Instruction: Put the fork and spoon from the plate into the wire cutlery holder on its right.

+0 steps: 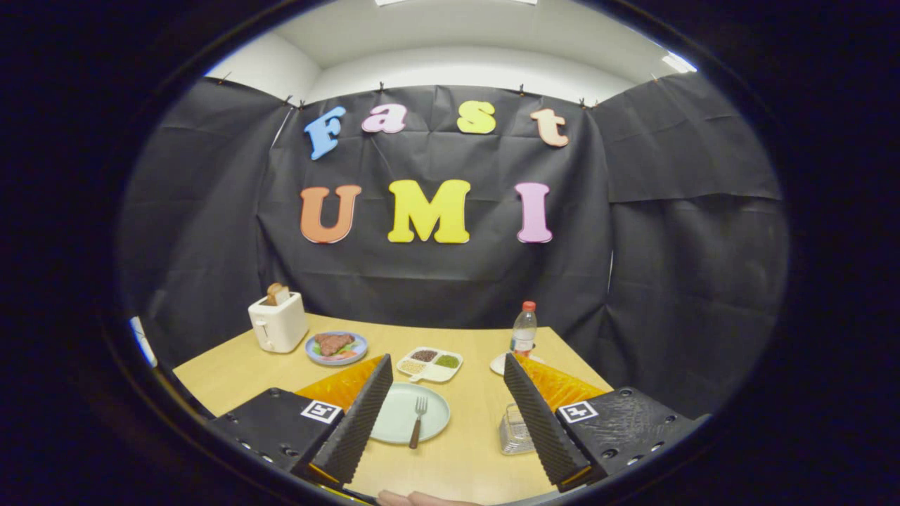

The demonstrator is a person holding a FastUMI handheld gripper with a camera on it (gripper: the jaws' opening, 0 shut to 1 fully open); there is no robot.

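Gripper (444,407): mine, held high above the near end of the table (464,460), fingers spread wide and grasping nothing. I judge it parked here to take in the whole layout before any descent.

Plate (394,422): pale green, low between my fingers, its left part hidden behind my left finger. It sits close to my side of the table, I think so that the cutlery is easy to reach.

Fork (418,420): lies on the plate with tines pointing away from me and the dark handle toward me, its end at the plate's near rim. That handle looks like the natural place to pinch.

Spoon: I cannot make one out; it may be behind my left finger.

Wire holder (515,430): stands on the table just inside my right finger and partly behind it, apart from the plate and to its right, open side up to take cutlery dropped in.

Divided dish (429,364): beyond the plate, holding small heaps of grains.

Blue plate (336,348): food on it, beyond my left finger.

Toaster (278,323): white, bread in its slot, beside the blue plate.

Bottle (524,328): red cap, beyond my right finger.

Fingertips (408,499): a person's, at the table's near edge.
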